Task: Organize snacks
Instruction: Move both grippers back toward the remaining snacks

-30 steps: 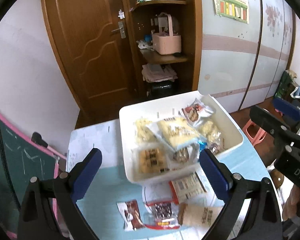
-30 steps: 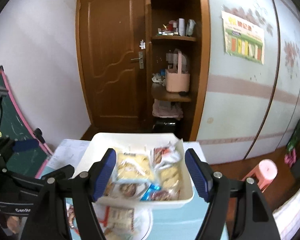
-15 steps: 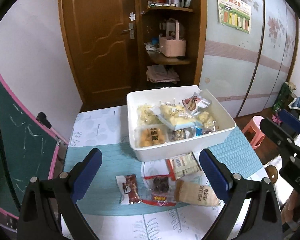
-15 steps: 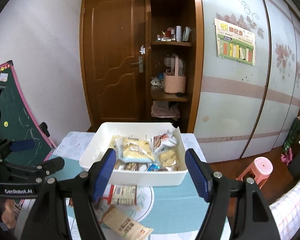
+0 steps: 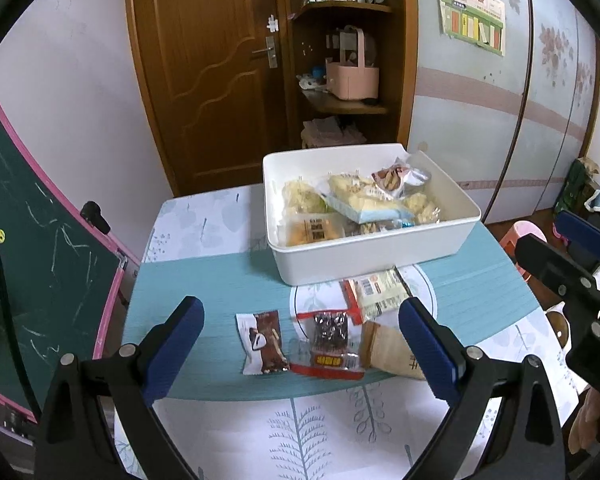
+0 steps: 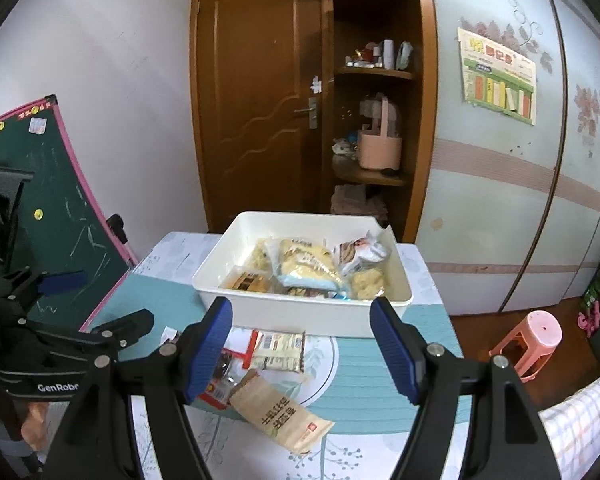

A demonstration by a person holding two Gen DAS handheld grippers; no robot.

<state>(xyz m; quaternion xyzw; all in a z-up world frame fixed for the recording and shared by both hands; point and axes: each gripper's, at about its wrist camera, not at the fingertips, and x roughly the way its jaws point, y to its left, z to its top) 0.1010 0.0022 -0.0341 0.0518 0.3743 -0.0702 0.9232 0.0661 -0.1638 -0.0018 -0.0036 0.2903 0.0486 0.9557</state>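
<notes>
A white bin [image 5: 380, 256] [image 6: 300, 320] holding several snack packets stands on the table. In front of it lie loose packets: a brown-and-white one [image 5: 263, 342], a red-edged dark one [image 5: 330, 342], a tan one [image 5: 390, 350] [image 6: 282, 414] and a pale barcode one [image 5: 378, 290] [image 6: 278, 350]. My left gripper [image 5: 300, 344] hangs open above the loose packets with nothing between its blue pads. My right gripper [image 6: 302, 342] is open too, above the barcode packet and in front of the bin, holding nothing.
A green chalkboard with a pink frame [image 5: 40, 248] leans at the table's left edge. A pink stool [image 6: 528, 338] stands on the floor to the right. Behind the table are a wooden door [image 5: 208, 72] and corner shelves with a pink basket [image 5: 352, 76].
Both grippers have drawn back from the bin and sunk a little; the bin looks smaller and farther, and the loose packets in front of it have come fully into view.
</notes>
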